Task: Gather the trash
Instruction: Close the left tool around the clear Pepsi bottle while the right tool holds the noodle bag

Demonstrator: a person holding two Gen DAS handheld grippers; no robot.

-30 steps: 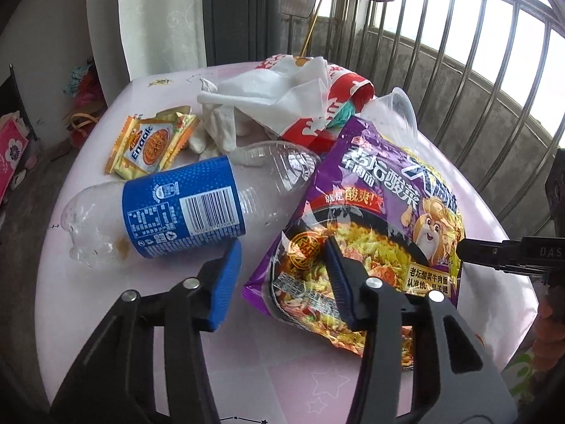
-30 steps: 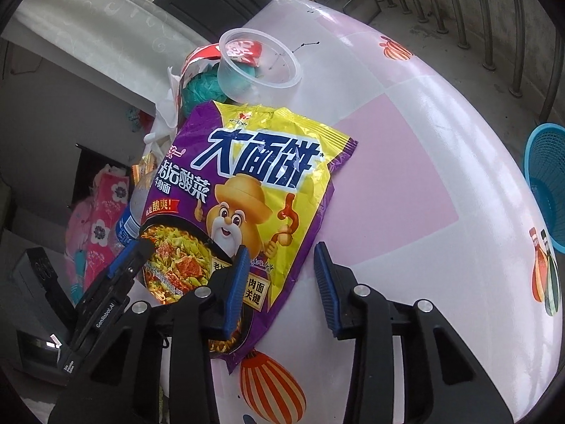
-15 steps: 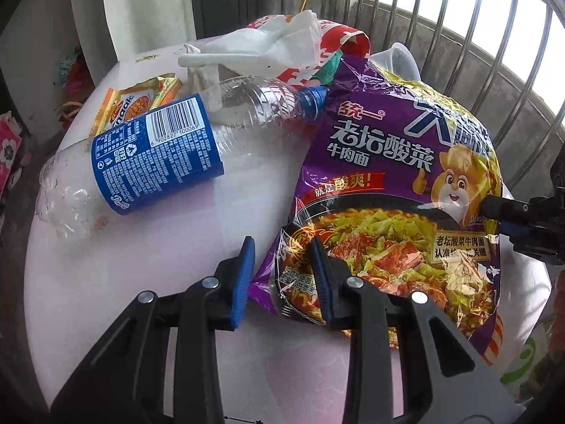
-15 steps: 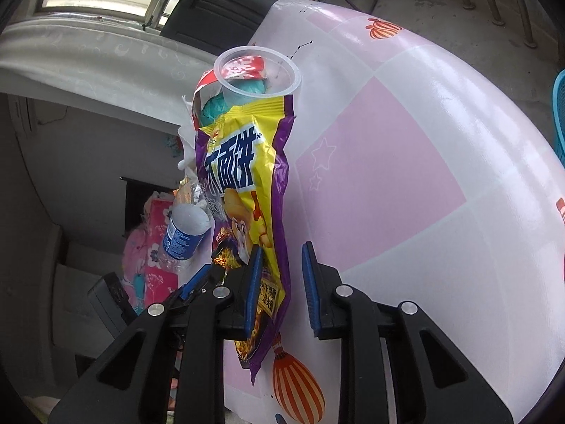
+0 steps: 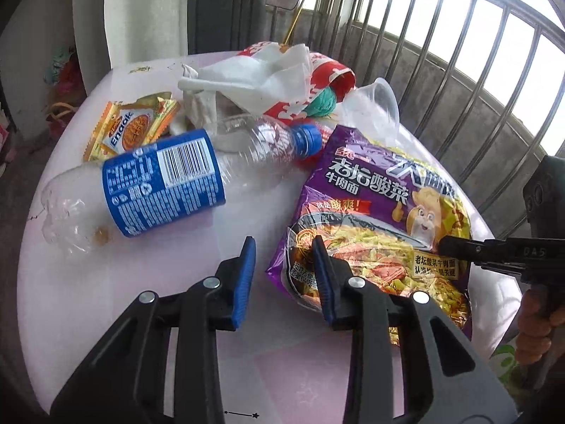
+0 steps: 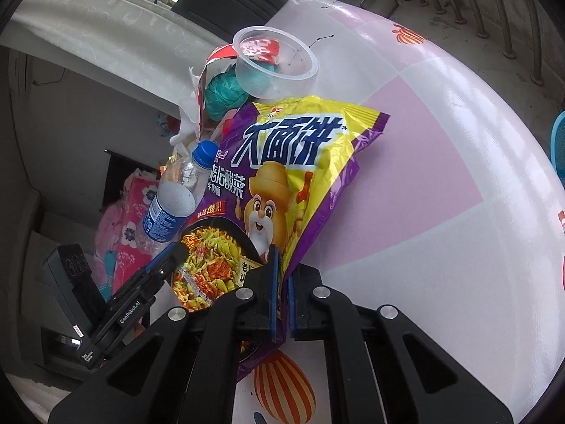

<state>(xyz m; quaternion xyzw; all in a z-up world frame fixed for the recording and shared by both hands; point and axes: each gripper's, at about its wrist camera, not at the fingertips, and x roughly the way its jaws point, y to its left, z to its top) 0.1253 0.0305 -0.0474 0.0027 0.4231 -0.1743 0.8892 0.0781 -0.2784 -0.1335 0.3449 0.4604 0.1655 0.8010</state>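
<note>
A purple and yellow noodle packet (image 5: 381,212) lies on the round pink table (image 5: 141,300); it also shows in the right wrist view (image 6: 293,176). My right gripper (image 6: 281,275) is shut on the packet's near edge and lifts that edge. My left gripper (image 5: 284,265) is open and empty, its right finger against the packet's left corner. It shows in the right wrist view (image 6: 173,254) beside the packet. A crushed plastic bottle with a blue label (image 5: 166,183) lies left of the packet.
A clear plastic cup (image 6: 275,63), a teal wad (image 6: 226,93), white tissue (image 5: 254,77), a red and white wrapper (image 5: 328,77) and a yellow snack sachet (image 5: 130,130) lie at the back. A metal railing (image 5: 476,70) stands behind. A blue basket (image 6: 558,145) is off the table's right.
My right gripper has closed on the noodle packet's edge. My left gripper has opened wider and let go of the packet's corner. The packet has settled flatter.
</note>
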